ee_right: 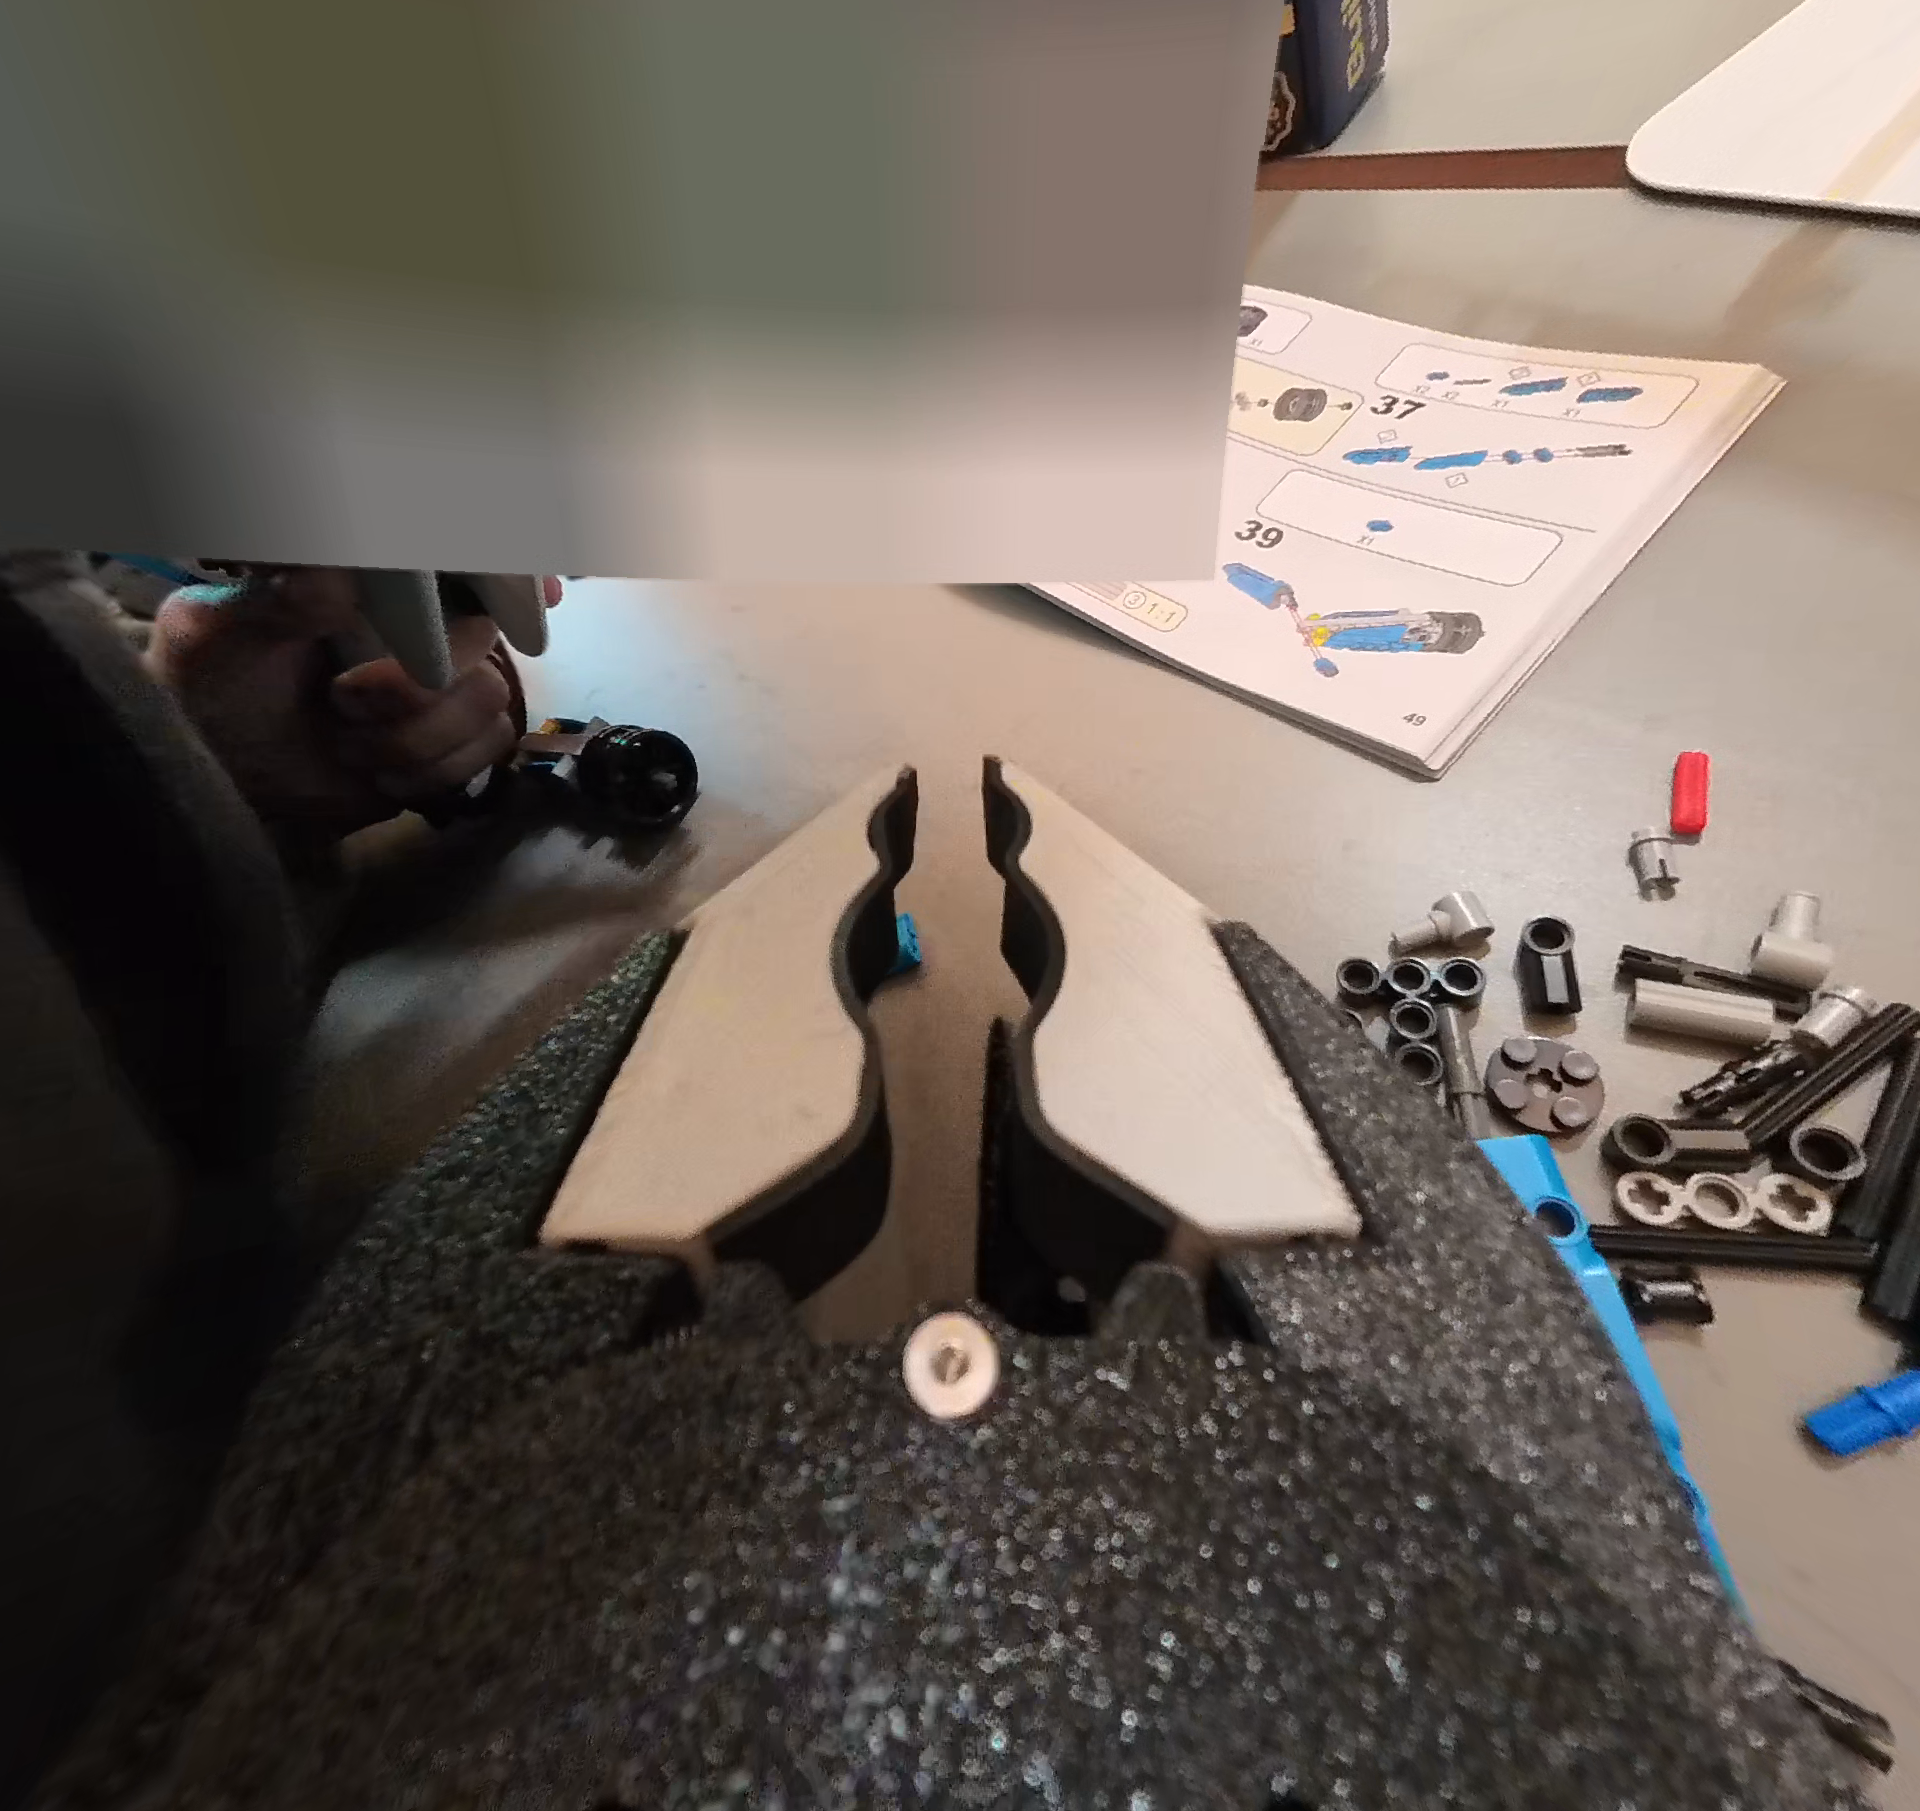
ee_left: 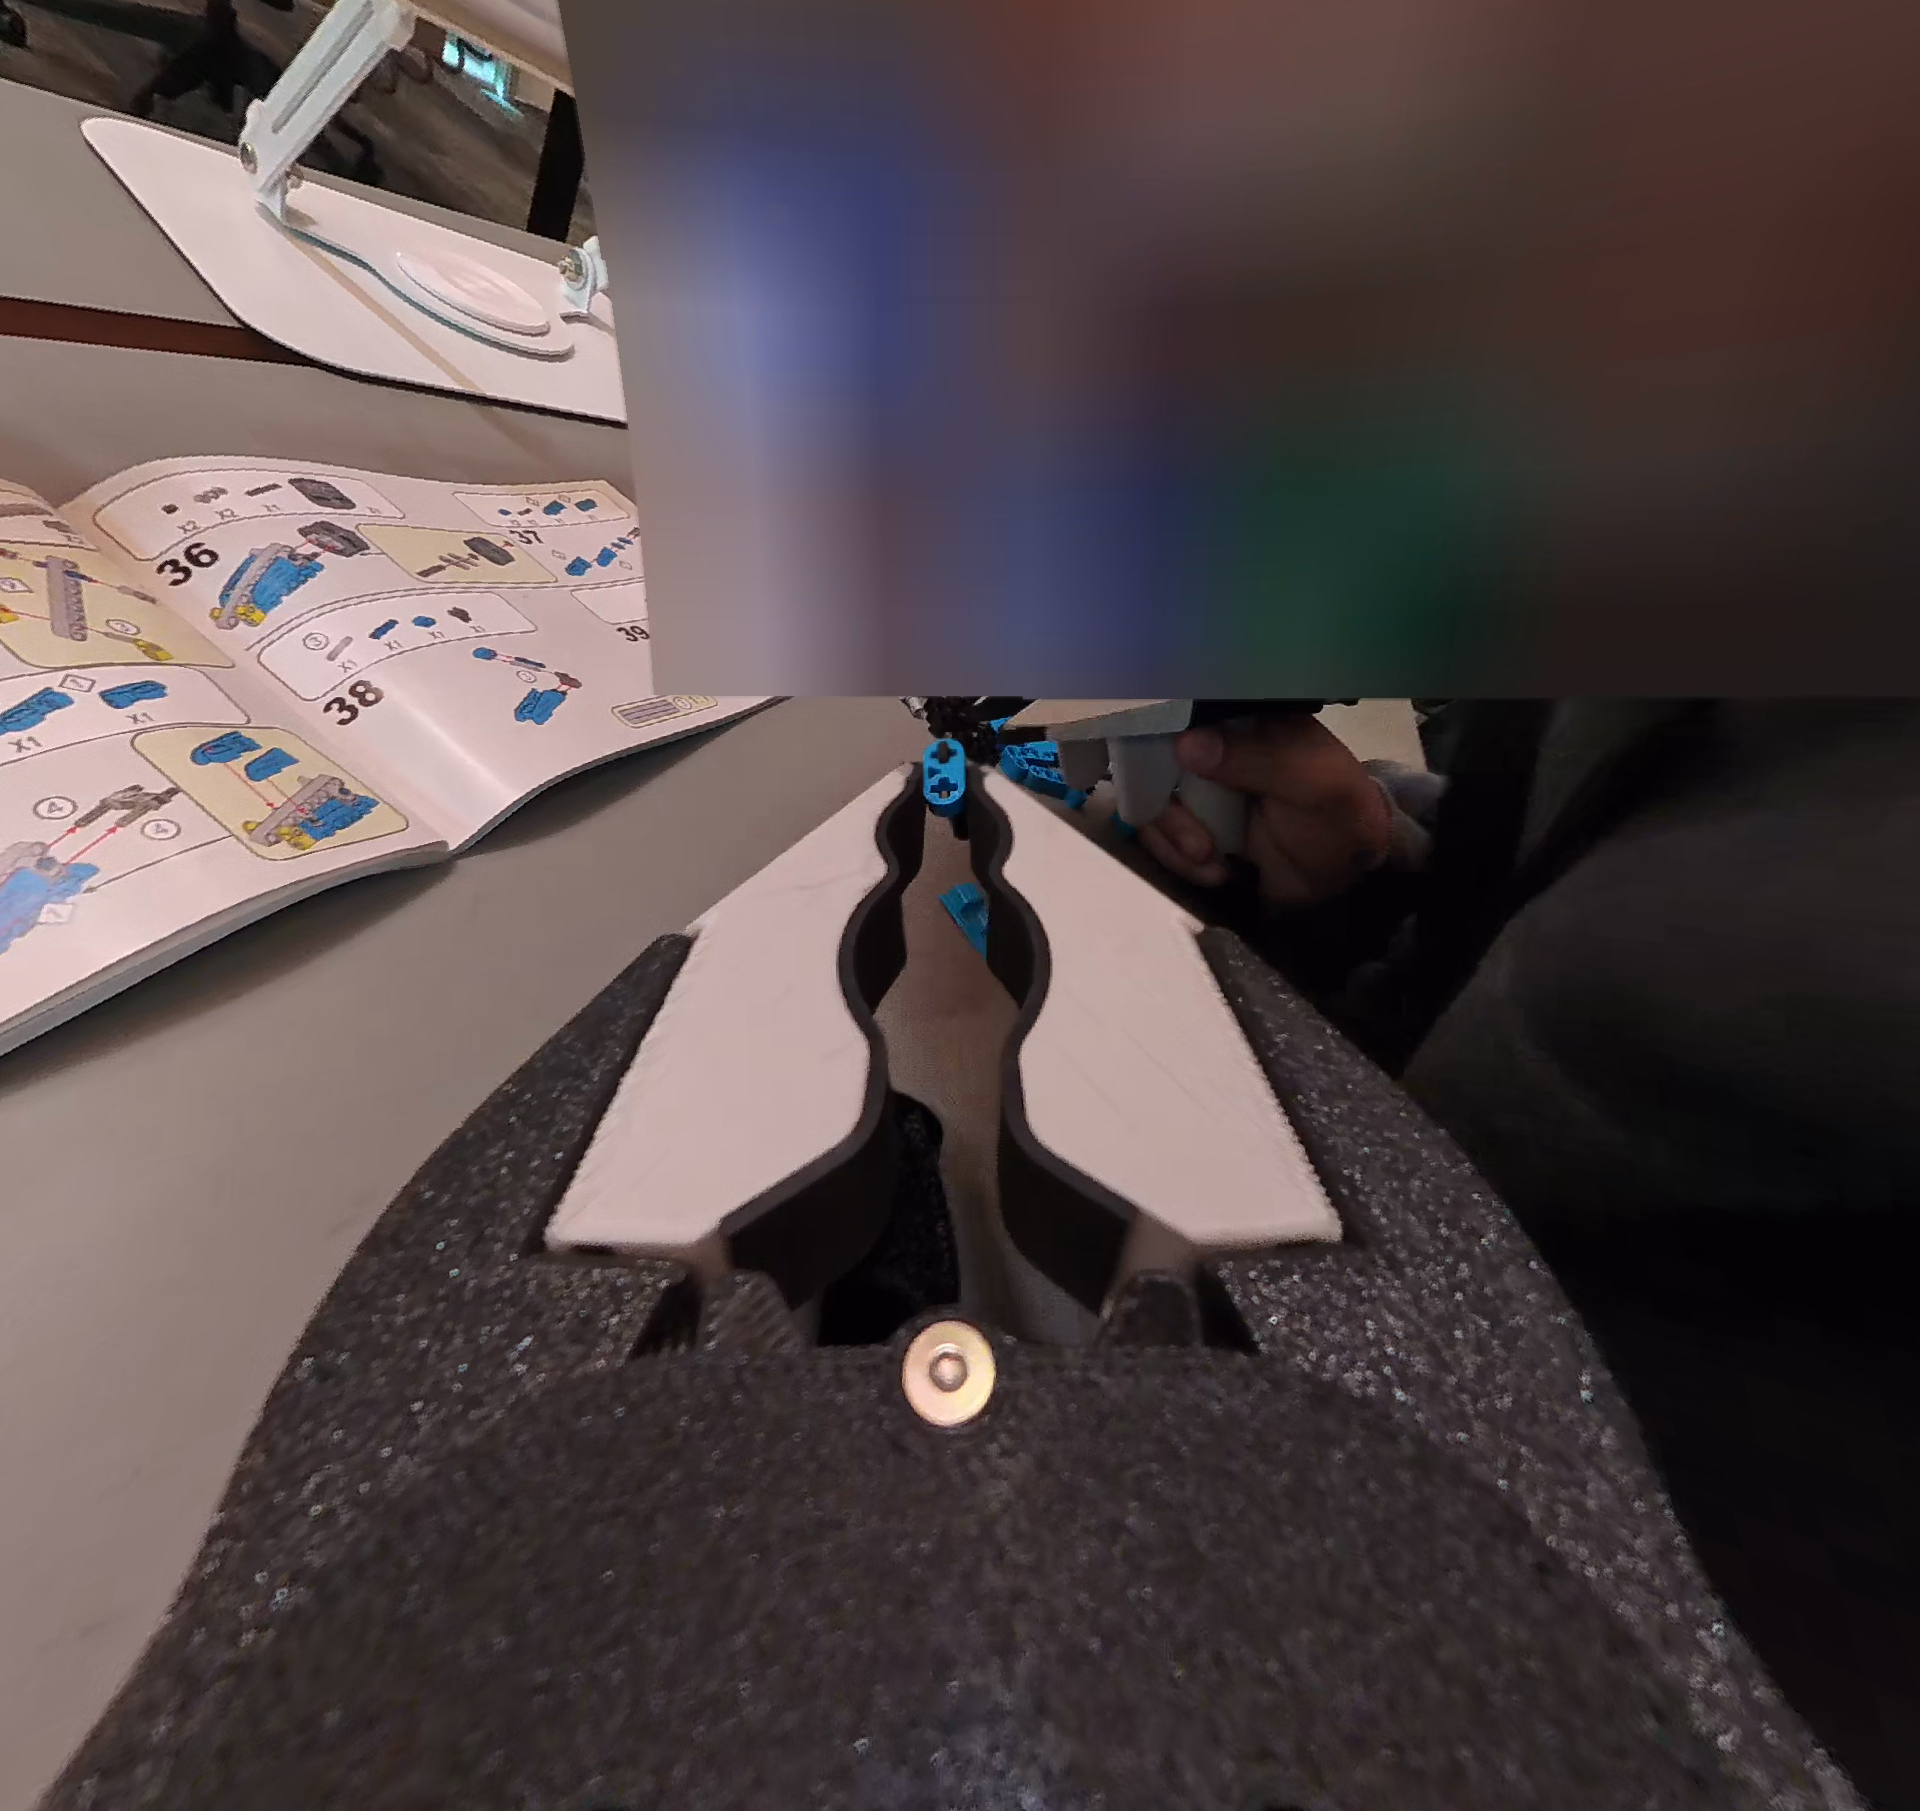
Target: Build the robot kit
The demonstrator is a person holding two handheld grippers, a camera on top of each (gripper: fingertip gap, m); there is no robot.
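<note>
My left gripper (ee_left: 943, 787) is shut on a small blue connector piece (ee_left: 943, 772), pinched upright between its tips above the grey table (ee_left: 312, 1138). Just beyond it is a blue and black brick model (ee_left: 1023, 759), with a person's hand (ee_left: 1288, 816) beside it. Another small blue piece (ee_left: 966, 914) lies on the table under the fingers. My right gripper (ee_right: 949, 774) is open a little and empty, low over the table. A small blue piece (ee_right: 906, 940) lies under its left finger. The model's black wheel (ee_right: 636, 767) and the hand (ee_right: 416, 691) are to its left.
An open instruction booklet (ee_left: 312, 681) lies left of the left gripper and also shows in the right wrist view (ee_right: 1455, 535). Several loose grey, black, blue and red bricks (ee_right: 1704, 1065) lie right of the right gripper. A white stand base (ee_left: 343, 275) and a dark box (ee_right: 1335, 16) are farther back.
</note>
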